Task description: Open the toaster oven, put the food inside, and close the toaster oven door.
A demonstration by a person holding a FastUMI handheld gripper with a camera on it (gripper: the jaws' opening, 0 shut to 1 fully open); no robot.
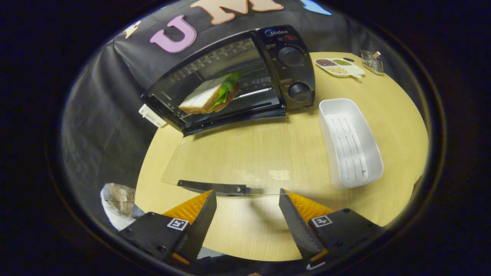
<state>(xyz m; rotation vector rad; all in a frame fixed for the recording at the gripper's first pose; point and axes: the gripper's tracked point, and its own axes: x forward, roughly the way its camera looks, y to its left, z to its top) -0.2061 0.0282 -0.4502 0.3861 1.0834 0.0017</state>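
This is a staged booth set up like a small kitchen corner, not a real home kitchen. A round wooden table stands against a wall of black cloth that hangs in folds behind and to the left. At the far side of the table sits a black toaster oven, its glass door folded down flat, with a sandwich inside. To the right lies a white plastic tray. Farther off are a divided dish of dry seeds or spices and a small wire rack.
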